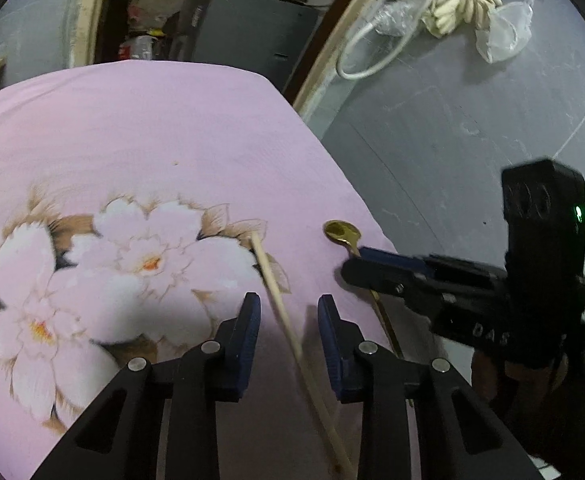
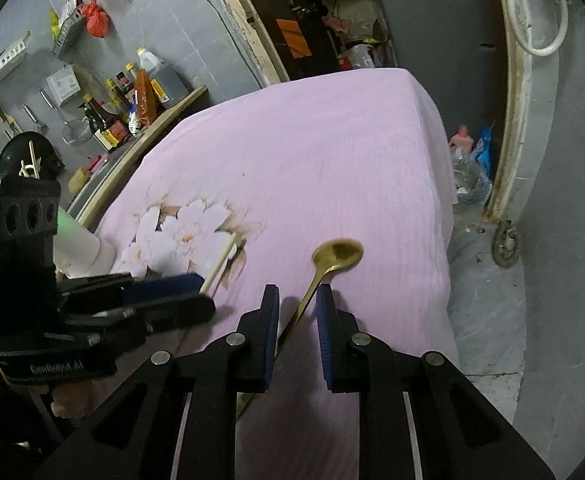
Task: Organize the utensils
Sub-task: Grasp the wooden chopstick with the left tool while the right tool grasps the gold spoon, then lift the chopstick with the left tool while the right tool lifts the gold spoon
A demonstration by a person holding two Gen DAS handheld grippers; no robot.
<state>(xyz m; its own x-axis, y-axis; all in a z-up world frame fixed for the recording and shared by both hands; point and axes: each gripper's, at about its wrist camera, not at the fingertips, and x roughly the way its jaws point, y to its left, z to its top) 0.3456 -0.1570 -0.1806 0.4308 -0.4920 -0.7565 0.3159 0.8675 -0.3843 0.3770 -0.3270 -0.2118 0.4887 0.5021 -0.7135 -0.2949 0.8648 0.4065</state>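
Note:
A pale wooden chopstick [image 1: 280, 308] lies on the pink flowered cloth [image 1: 152, 140], running between the open fingers of my left gripper [image 1: 288, 308]. A gold spoon [image 1: 342, 232] lies to its right, bowl pointing away. In the right wrist view the spoon [image 2: 336, 254] has its handle running between the open fingers of my right gripper [image 2: 298, 300]. The pads are not closed on it. The right gripper also shows in the left wrist view [image 1: 356, 264], over the spoon's handle. The left gripper shows in the right wrist view [image 2: 196, 292], with the chopstick [image 2: 220, 262] beside it.
The cloth-covered table [image 2: 332, 140] drops off at its right edge to a grey floor [image 2: 492, 280]. A shelf with sauce bottles [image 2: 132, 100] stands to the left. A dark cabinet [image 1: 252, 32] and a doorway lie beyond the table. A white hose [image 1: 364, 48] hangs on the wall.

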